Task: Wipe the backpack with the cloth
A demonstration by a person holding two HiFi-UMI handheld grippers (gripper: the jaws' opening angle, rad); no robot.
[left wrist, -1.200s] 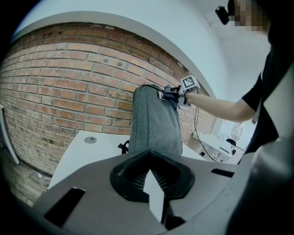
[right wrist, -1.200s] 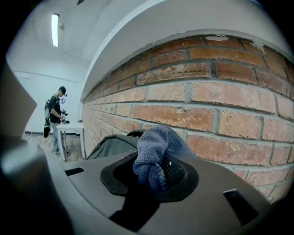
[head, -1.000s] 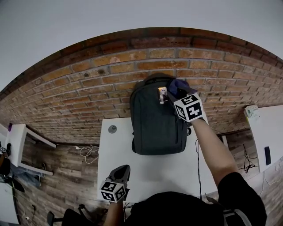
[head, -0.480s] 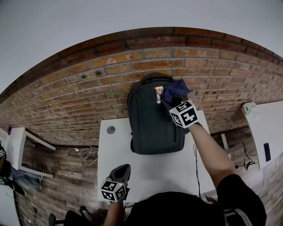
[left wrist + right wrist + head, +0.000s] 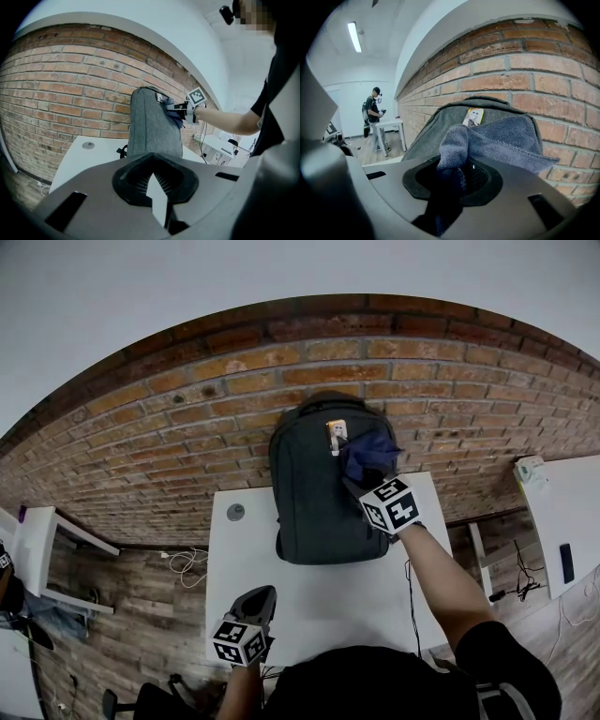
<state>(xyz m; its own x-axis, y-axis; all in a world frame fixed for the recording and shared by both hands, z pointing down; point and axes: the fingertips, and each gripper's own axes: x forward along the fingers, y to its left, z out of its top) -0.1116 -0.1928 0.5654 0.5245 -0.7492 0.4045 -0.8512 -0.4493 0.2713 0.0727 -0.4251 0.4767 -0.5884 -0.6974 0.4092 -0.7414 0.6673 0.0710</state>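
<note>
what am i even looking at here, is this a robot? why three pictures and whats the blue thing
There is no robot here. A person holds a pair of hand-held tongs in each hand, and the cubes with square markers are part of those tongs. One picture comes from a camera on the person's head, looking steeply down. The other two come from cameras riding on each pair of tongs, looking along them.

A dark grey backpack stands upright on a white table, against a brick wall. A small round disc sits in the table beside it.

The right tongs are shut on a blue cloth, held against the backpack's upper part near a yellow tag. The left tongs are shut on nothing, near the table's front edge.
</note>
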